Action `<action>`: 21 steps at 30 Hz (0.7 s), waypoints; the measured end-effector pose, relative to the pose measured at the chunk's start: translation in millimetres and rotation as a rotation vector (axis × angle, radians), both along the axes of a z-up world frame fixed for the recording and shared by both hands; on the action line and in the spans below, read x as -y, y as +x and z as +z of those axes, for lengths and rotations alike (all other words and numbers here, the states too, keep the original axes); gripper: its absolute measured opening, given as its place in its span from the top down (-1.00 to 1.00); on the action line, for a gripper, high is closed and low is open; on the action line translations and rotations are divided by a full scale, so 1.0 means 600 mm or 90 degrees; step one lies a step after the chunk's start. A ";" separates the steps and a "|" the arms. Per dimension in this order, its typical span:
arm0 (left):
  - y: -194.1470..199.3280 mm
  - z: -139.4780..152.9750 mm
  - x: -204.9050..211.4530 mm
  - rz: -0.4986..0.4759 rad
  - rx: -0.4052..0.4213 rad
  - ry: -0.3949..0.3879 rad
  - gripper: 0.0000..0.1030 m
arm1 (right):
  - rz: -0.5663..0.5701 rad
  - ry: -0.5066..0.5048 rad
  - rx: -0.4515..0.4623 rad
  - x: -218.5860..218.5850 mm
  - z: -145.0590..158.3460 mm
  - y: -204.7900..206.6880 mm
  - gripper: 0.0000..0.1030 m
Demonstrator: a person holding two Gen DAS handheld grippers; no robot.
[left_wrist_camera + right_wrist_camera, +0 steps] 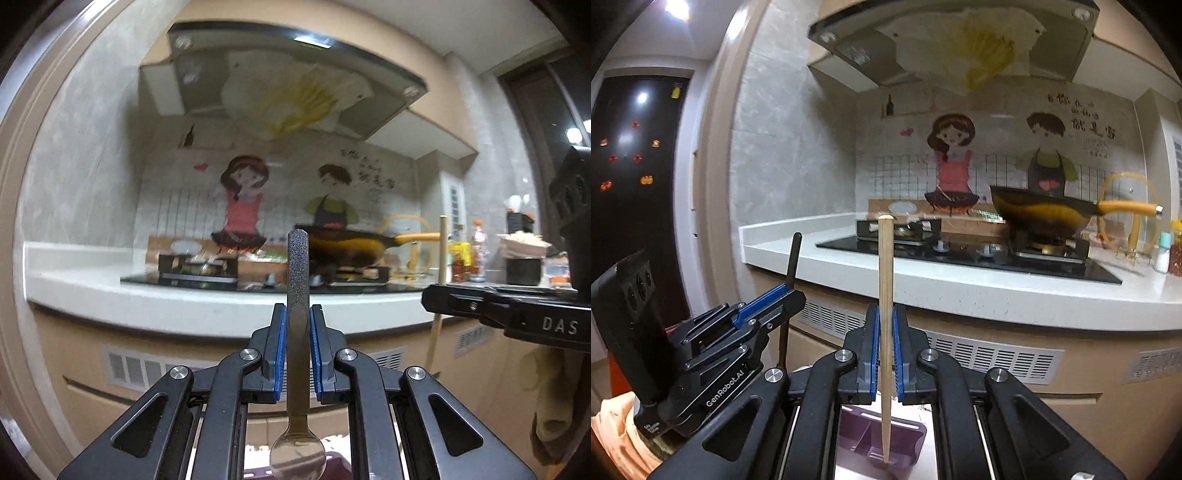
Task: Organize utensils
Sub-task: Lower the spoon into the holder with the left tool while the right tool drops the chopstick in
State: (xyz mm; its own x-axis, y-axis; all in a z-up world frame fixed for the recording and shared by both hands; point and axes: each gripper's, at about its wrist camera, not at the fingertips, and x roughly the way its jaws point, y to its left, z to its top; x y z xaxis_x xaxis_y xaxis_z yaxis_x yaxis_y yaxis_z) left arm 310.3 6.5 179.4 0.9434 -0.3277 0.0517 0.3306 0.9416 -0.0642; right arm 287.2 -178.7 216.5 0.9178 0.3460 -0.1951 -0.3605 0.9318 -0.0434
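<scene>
My left gripper (298, 312) is shut on a metal spoon (298, 280), held upright with its handle up and its bowl (297, 459) hanging below, over a purple holder that barely shows. My right gripper (885, 314) is shut on a wooden chopstick (885, 280), held upright with its lower tip inside a purple utensil holder (908, 441) with compartments. The left gripper also shows in the right wrist view (790, 291) at the left, with the spoon's dark handle (792, 258) sticking up. The right gripper shows at the right edge of the left wrist view (428, 299), holding the chopstick (441, 258).
A white kitchen counter (960, 288) runs ahead with a black gas hob (960, 254) and a dark wok (1041, 214) with an orange handle. Bottles (476, 254) and pots stand at the right. A range hood (295, 74) hangs above. Cabinet vents (979, 354) are below the counter.
</scene>
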 end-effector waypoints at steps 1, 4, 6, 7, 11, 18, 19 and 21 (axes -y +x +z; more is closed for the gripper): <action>0.018 -0.016 0.001 0.009 -0.007 0.001 0.76 | -0.003 0.000 -0.007 -0.001 -0.008 0.013 0.86; 0.067 -0.071 0.000 0.020 -0.056 -0.002 0.76 | -0.006 0.000 -0.051 -0.008 -0.053 0.069 0.86; 0.099 -0.109 -0.006 0.031 -0.094 -0.003 0.76 | -0.006 -0.003 -0.082 -0.014 -0.088 0.106 0.86; 0.111 -0.126 -0.010 0.036 -0.110 -0.004 0.76 | -0.006 -0.004 -0.092 -0.017 -0.102 0.116 0.86; 0.160 -0.208 -0.023 0.030 -0.224 -0.026 0.76 | -0.004 -0.013 -0.162 -0.031 -0.174 0.160 0.86; 0.183 -0.295 -0.028 0.018 -0.349 -0.030 0.62 | 0.013 -0.034 -0.261 -0.041 -0.263 0.190 0.85; 0.183 -0.298 -0.032 0.014 -0.360 -0.040 0.53 | 0.015 -0.034 -0.271 -0.041 -0.268 0.191 0.78; 0.176 -0.298 -0.043 0.015 -0.372 -0.061 0.22 | 0.015 -0.034 -0.289 -0.036 -0.279 0.190 0.45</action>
State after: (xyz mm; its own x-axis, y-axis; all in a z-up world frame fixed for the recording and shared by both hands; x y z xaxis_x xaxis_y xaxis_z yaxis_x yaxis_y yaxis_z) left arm 415.8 32.3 0.5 0.8318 -0.3254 -0.4496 0.1936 0.9293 -0.3144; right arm 401.3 -157.1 49.1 0.7272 0.3440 -0.5940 -0.3753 0.9238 0.0756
